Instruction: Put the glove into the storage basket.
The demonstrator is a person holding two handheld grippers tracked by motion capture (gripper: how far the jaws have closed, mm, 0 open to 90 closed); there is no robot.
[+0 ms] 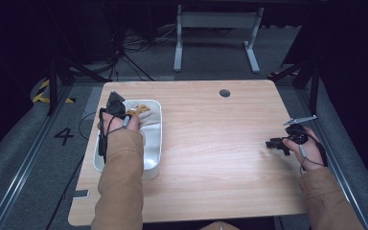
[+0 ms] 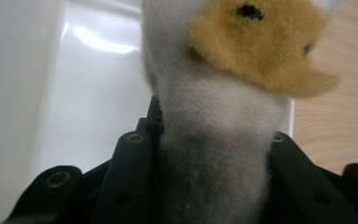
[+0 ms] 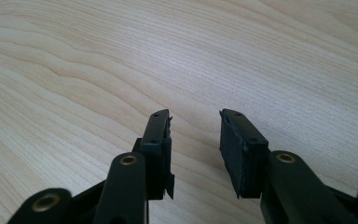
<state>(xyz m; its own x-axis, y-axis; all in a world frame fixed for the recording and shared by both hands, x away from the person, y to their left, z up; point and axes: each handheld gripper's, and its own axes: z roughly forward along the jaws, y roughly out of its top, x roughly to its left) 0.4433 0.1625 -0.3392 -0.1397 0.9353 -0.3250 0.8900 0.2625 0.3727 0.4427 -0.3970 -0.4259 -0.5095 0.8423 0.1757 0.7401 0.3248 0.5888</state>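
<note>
A soft toy duck point(image 2: 223, 116), grey-white with an orange-yellow bill, is pinched between the black jaws of my left gripper point(image 2: 214, 140). In the high view that left gripper point(image 1: 117, 109) hangs over the far end of a white tray point(image 1: 154, 152) at the table's left, with the plush duck point(image 1: 141, 111) in it. My right gripper point(image 1: 272, 143) rests low over the bare wood near the right edge, pointing left. In its own view the right gripper point(image 3: 196, 135) stands open with nothing between its fingers point(image 3: 158, 149).
The wooden table point(image 1: 211, 143) has a small round hole point(image 1: 224, 93) at its far edge. Beyond it stand a white table frame point(image 1: 215, 33) and dark stands with cables on a grey floor.
</note>
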